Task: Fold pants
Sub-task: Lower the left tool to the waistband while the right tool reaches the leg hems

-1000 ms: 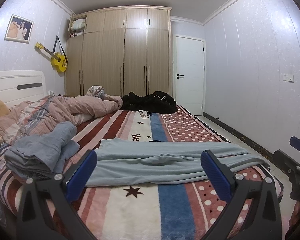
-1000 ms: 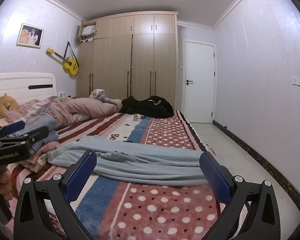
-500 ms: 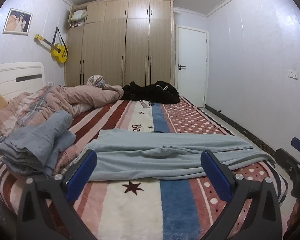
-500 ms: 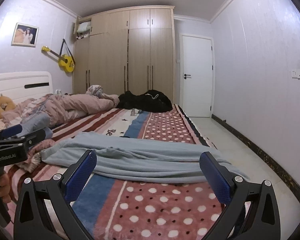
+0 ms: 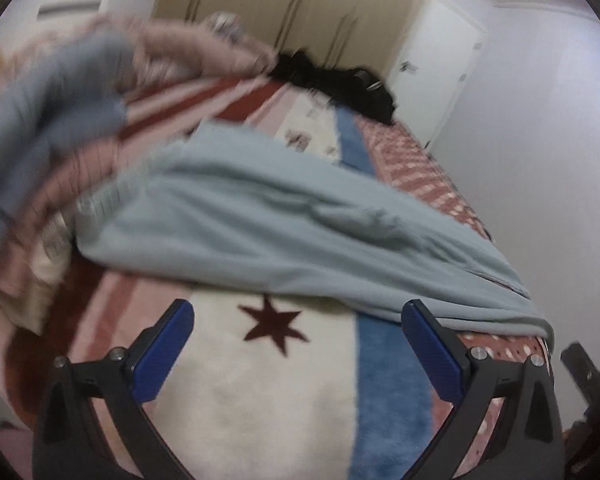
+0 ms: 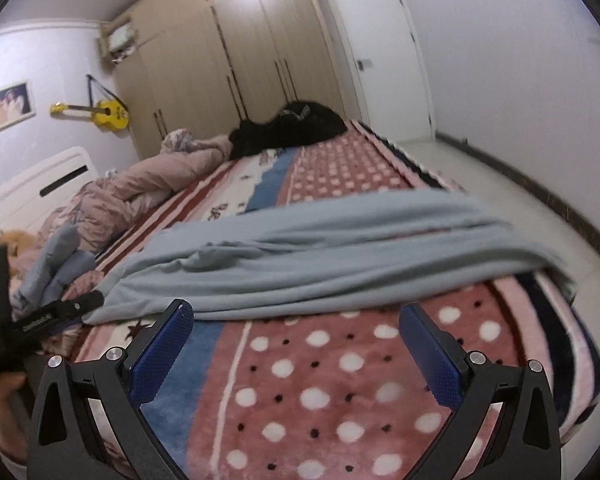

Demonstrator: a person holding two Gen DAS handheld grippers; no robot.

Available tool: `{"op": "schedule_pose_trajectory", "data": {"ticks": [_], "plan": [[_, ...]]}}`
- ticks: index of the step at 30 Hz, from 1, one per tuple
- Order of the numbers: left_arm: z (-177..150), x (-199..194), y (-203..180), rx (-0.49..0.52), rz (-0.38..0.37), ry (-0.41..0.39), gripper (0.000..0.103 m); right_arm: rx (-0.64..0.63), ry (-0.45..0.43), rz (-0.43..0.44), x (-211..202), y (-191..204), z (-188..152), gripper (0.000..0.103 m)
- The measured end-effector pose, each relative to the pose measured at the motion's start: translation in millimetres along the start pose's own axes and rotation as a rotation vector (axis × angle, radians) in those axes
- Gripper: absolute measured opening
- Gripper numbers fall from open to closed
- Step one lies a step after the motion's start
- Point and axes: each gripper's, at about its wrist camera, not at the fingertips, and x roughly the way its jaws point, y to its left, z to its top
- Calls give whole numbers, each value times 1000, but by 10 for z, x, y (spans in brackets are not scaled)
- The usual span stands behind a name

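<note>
The left gripper [image 5: 298,328] is wide open and holds nothing. Its two blue pads sit low over the blanket [image 5: 236,400], close to the dark red star [image 5: 274,324]. The right gripper [image 6: 296,332] is wide open too, with nothing between its pads. It sits low over the pink part with white dots.

Just past both grippers lie the pants [image 6: 320,256]. They are pale blue-grey and stretched flat across the bed, side to side. One end sits near a pile of grey clothes [image 5: 48,92]. The other end reaches the edge of the bed by the floor [image 6: 500,184]. The pants look like they are not folded across yet.

What could go wrong? The cloth is thin and lies flat on a fluffy blanket. A pad could pinch the blanket along with the pants, and then both would lift. A pad could also catch only the top layer, and the fold would come out crooked.

The end by the bed's edge could slip off if it gets tugged. The left view is blurry, so the end by the pile may be the waistband, but I am not sure. Reaching there could snag the grey clothes too.
</note>
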Motion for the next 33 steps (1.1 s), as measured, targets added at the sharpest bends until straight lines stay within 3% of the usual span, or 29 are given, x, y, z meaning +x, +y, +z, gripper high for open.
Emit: {"op": "schedule_pose_trajectory", "data": {"ticks": [7,10,12,15,17,20,24,26,30,33], "plan": [[53,653,317,-165,-110,115,101,128,104,-26,431,-570,-12,102],[133,790,307,-159,-87,103,95,194,132,-38,509,-863,-10,101],[225,871,295,-163,-59,102,84,226,139,-50,552,-1023,0,99],[342,964,367,-201,-51,98,65,300,126,-47,658,-1334,67,81],[399,1003,399,-204,-1,96,31,345,112,-43,702,-1484,128,77],[401,961,452,-192,6,87,9,366,93,-82,700,-1618,226,76],[318,761,490,-176,6,39,6,409,73,-177,681,-1831,289,77],[271,644,494,-161,25,14,6,445,64,-266,674,-1981,305,77],[226,496,518,-147,43,-11,6,503,53,-294,696,-2154,361,77],[222,398,513,-136,49,-33,6,500,43,-391,739,-2223,450,77]]}}
